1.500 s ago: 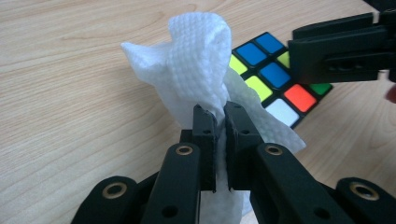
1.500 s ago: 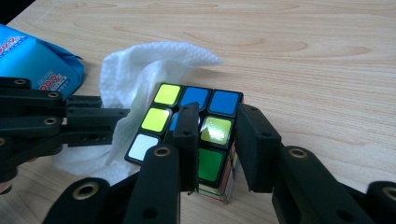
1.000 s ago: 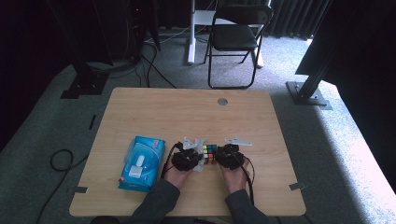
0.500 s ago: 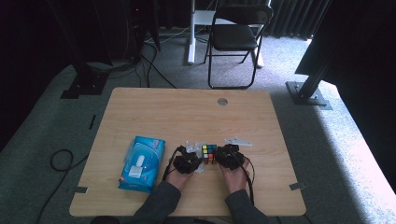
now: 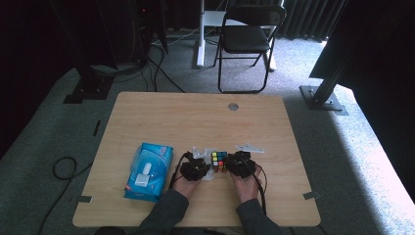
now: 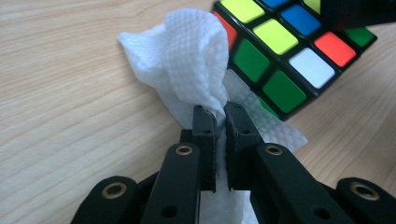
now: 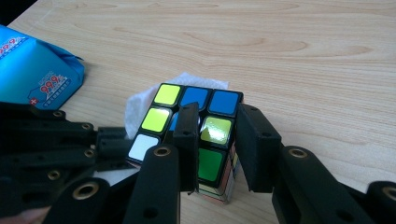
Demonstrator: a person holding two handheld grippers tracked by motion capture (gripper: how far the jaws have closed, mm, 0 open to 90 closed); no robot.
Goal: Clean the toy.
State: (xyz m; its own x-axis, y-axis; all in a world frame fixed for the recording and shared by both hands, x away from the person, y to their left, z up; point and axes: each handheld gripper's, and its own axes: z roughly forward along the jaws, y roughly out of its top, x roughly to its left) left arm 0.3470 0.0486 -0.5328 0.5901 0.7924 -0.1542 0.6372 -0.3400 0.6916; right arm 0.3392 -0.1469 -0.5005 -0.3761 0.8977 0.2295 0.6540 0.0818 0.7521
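Observation:
A colour-scrambled puzzle cube (image 5: 219, 161) rests on the wooden table (image 5: 195, 117) between my two grippers. My left gripper (image 6: 220, 112) is shut on a bunched white wipe (image 6: 196, 60), and the wipe leans against the cube's (image 6: 289, 51) side. In the high view the left gripper (image 5: 200, 165) sits just left of the cube. My right gripper (image 7: 218, 112) is shut on the cube (image 7: 205, 126), one jaw lying over its top face and the other against its right edge. From above, the right gripper (image 5: 236, 164) is at the cube's right side. Part of the wipe (image 7: 140, 105) shows under the cube.
A blue pack of wipes (image 5: 149, 170) lies left of the hands, with its corner (image 7: 32, 70) near the left gripper. A round grommet (image 5: 233, 106) sits near the table's far edge. Beyond the table stand a black folding chair (image 5: 247, 39) and floor cables (image 5: 63, 166).

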